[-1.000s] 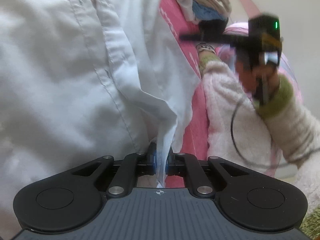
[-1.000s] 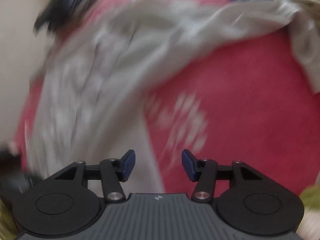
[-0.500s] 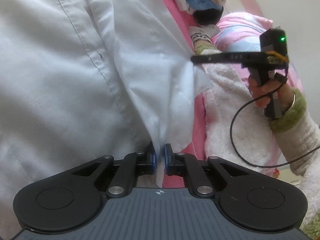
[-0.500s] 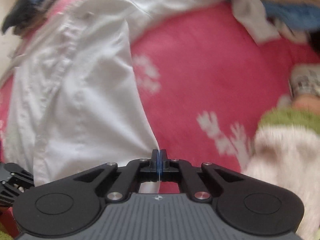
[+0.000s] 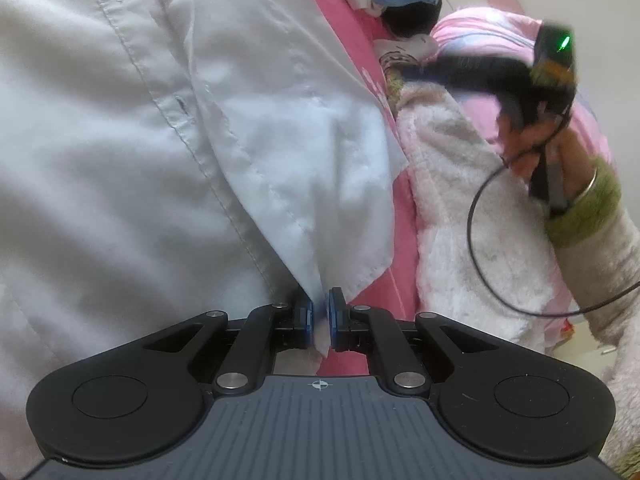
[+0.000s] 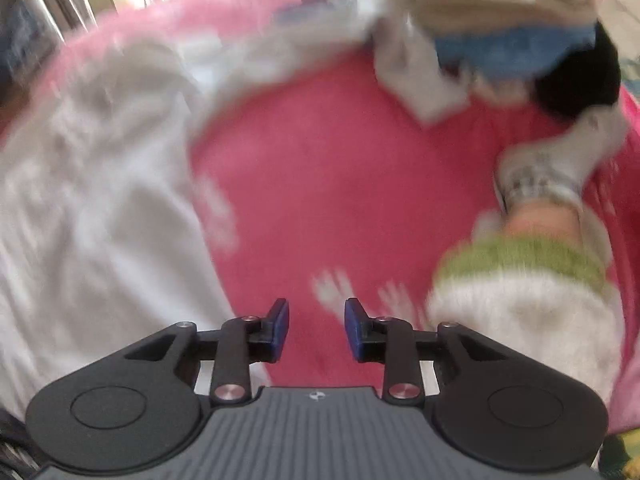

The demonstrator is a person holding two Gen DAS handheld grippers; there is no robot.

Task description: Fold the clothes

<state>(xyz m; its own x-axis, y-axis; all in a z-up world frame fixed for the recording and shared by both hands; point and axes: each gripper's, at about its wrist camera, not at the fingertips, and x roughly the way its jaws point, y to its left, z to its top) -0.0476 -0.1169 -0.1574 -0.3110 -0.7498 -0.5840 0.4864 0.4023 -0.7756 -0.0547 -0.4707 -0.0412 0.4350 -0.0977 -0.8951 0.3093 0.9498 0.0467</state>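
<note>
Pink blanket (image 6: 340,184) under crumpled white shirt (image 5: 120,160); left tool (image 5: 319,316) pinches shirt corner; right tool (image 6: 317,320) agape, empty.

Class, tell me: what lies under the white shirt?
A pink blanket shows beside the white shirt and seems to continue beneath it; anything else below is covered.

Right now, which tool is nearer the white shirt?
Left. The left tool has a fold of the white shirt between its nearly closed pads. The right tool is open and empty over the pink blanket, with the shirt off to its left.
</note>
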